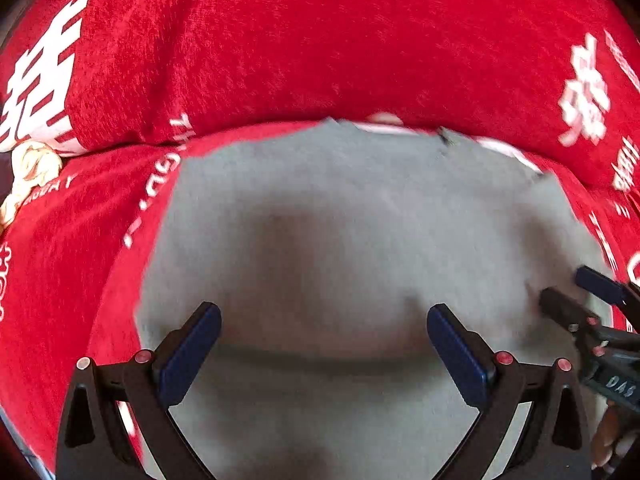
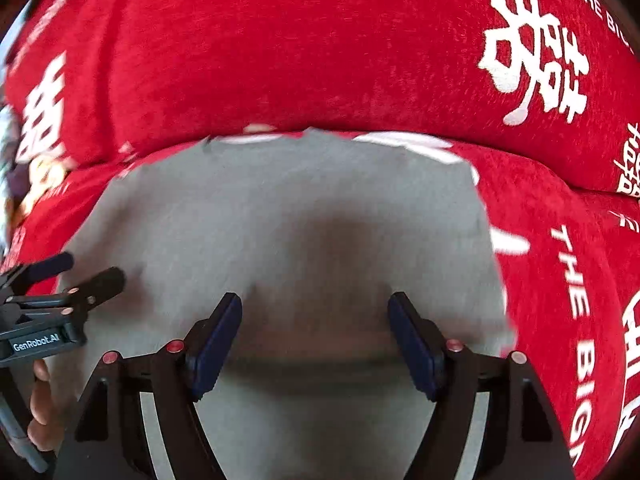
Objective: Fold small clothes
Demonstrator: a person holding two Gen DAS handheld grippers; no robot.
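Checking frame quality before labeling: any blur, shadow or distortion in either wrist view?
Left wrist: fisheye bowing, grey garment edges smeared, dark shadow between the left gripper fingers. Right wrist: same bowing, garment's right edge blurred, shadow ahead of the right gripper.

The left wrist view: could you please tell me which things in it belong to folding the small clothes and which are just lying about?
Part of the job:
- grey garment, spread flat
- left gripper, open above it
- right gripper, open at the garment's right edge

Just lying about:
- red cover with white lettering, under the garment
- cream object at the left, too blurred to identify
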